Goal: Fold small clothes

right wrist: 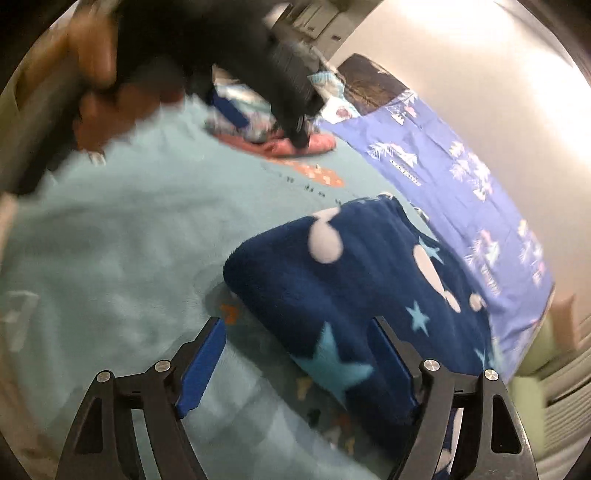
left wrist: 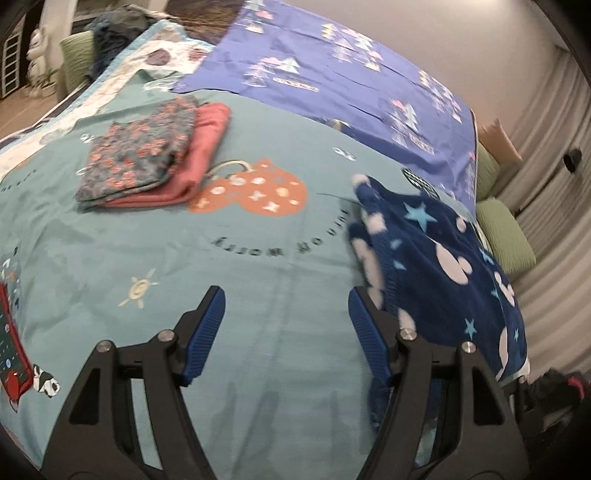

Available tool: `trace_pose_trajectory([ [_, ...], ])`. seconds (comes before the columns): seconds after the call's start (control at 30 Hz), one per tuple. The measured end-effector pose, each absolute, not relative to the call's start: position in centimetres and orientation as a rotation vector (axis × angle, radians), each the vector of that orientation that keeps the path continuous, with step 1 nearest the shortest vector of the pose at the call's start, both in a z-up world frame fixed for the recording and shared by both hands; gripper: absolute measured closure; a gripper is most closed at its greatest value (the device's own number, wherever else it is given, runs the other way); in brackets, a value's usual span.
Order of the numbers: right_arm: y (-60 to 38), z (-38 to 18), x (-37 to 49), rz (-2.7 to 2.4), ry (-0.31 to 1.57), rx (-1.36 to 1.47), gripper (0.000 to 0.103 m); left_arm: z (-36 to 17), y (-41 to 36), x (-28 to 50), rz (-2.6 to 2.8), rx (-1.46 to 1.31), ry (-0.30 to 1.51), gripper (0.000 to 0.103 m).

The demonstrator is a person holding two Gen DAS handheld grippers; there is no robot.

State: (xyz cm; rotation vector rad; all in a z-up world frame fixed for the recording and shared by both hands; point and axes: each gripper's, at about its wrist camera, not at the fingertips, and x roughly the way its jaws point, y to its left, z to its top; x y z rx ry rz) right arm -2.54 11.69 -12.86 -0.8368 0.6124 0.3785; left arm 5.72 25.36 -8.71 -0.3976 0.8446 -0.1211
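A dark blue fleece garment (left wrist: 436, 258) with white dots and light blue stars lies on the teal bedspread (left wrist: 258, 277) at the right. My left gripper (left wrist: 286, 306) is open and empty, its right finger just beside the garment's left edge. In the right wrist view the same garment (right wrist: 351, 280) lies folded over, and my right gripper (right wrist: 299, 336) is open over its near corner. A folded stack, a floral piece (left wrist: 140, 151) on a pink piece (left wrist: 203, 155), lies at the far left. The left gripper (right wrist: 291, 122) shows blurred near that stack in the right wrist view.
A purple sheet (left wrist: 332, 62) with triangle prints covers the far right of the bed. Green cushions (left wrist: 502, 229) lie past the bed's right edge. A pile of dark clothes (left wrist: 118, 26) sits at the far end. A person's hand (right wrist: 110, 96) shows blurred at the upper left.
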Motion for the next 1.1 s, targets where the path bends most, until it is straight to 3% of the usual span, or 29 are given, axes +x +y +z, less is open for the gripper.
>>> trace_pose_trajectory([
  [0.27, 14.3, -13.9, -1.2, 0.283, 0.492, -0.848, 0.025, -9.7, 27.5, 6.4, -0.104, -0.460, 0.869, 0.033],
  [0.3, 14.2, -13.7, -0.7, 0.290, 0.503, -0.815, 0.033, -9.7, 27.3, 6.5, -0.116, -0.458, 0.873, 0.033],
  [0.33, 14.1, -13.5, -0.4, 0.295, 0.527, -0.785, 0.052, -9.8, 27.1, 6.6, -0.128, -0.455, 0.878, 0.033],
  [0.4, 13.4, -12.7, 0.0, 0.275, 0.534, -0.727, 0.074, -9.9, 26.5, 7.0, -0.159, -0.451, 0.892, 0.033],
  [0.43, 12.4, -11.7, 0.0, 0.299, 0.541, -0.663, 0.079, -9.9, 26.0, 7.3, -0.187, -0.456, 0.901, 0.033],
  [0.57, 9.1, -8.1, 0.4, 0.364, 0.578, -0.400, 0.082, -10.2, 23.9, 9.2, -0.329, -0.531, 0.948, 0.032],
  [0.67, 7.2, -6.7, 1.2, 0.398, 0.617, -0.254, 0.082, -10.4, 21.9, 11.4, -0.439, -0.602, 0.982, 0.023],
  [0.97, 6.3, -5.8, 1.4, 0.417, 0.641, -0.187, 0.082, -11.6, 17.0, 17.1, -0.518, -0.659, 1.101, 0.022],
  [1.0, 6.2, -5.7, 1.5, 0.419, 0.642, -0.177, 0.082, -12.0, 16.6, 17.5, -0.527, -0.673, 1.115, 0.025],
  [1.03, 6.1, -5.6, 1.5, 0.420, 0.642, -0.171, 0.083, -12.0, 16.4, 17.7, -0.547, -0.685, 1.115, 0.044],
  [1.1, 5.7, -5.6, 1.6, 0.421, 0.643, -0.156, 0.083, -11.7, 16.1, 17.8, -0.569, -0.691, 1.119, 0.059],
])
